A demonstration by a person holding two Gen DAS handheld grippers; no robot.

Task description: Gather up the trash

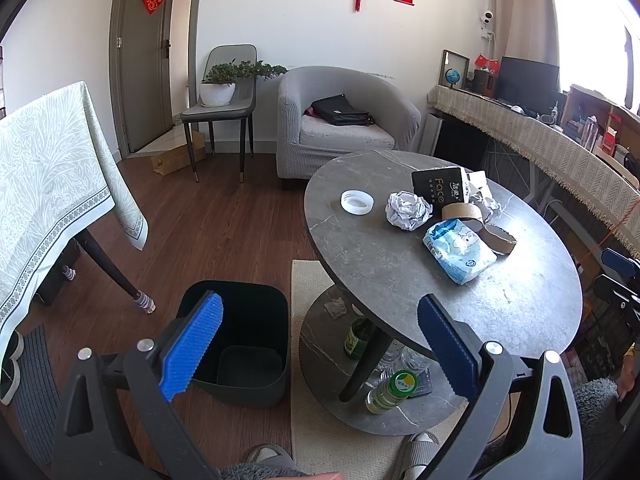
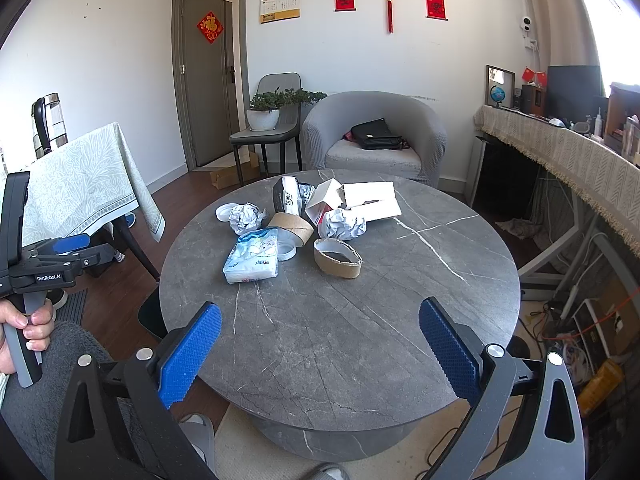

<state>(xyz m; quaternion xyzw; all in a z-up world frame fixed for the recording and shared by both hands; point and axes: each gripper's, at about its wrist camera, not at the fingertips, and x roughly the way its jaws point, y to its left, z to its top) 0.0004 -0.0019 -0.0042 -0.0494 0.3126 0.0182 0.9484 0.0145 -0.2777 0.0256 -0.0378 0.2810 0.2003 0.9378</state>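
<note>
Trash lies on a round grey marble table point(image 2: 360, 320): a blue-white tissue pack point(image 2: 252, 255) point(image 1: 460, 250), two crumpled paper balls point(image 2: 245, 216) point(image 2: 344, 223), cardboard tape rolls point(image 2: 337, 258) point(image 2: 290, 226), a white lid point(image 1: 357, 201), a black "Face" box point(image 1: 438, 191) and an open white carton point(image 2: 352, 200). A black bin point(image 1: 240, 344) stands empty on the floor left of the table. My left gripper point(image 1: 320, 344) is open above the bin and table edge. My right gripper point(image 2: 320, 346) is open over the table's near part. Both are empty.
Bottles point(image 1: 390, 392) sit on the table's lower shelf. A cloth-covered table point(image 1: 52, 184) stands left, a grey armchair point(image 2: 376, 136) with a black bag and a chair with a plant point(image 2: 268, 114) behind, a long cluttered desk point(image 2: 568, 160) right. Cables lie on the floor right.
</note>
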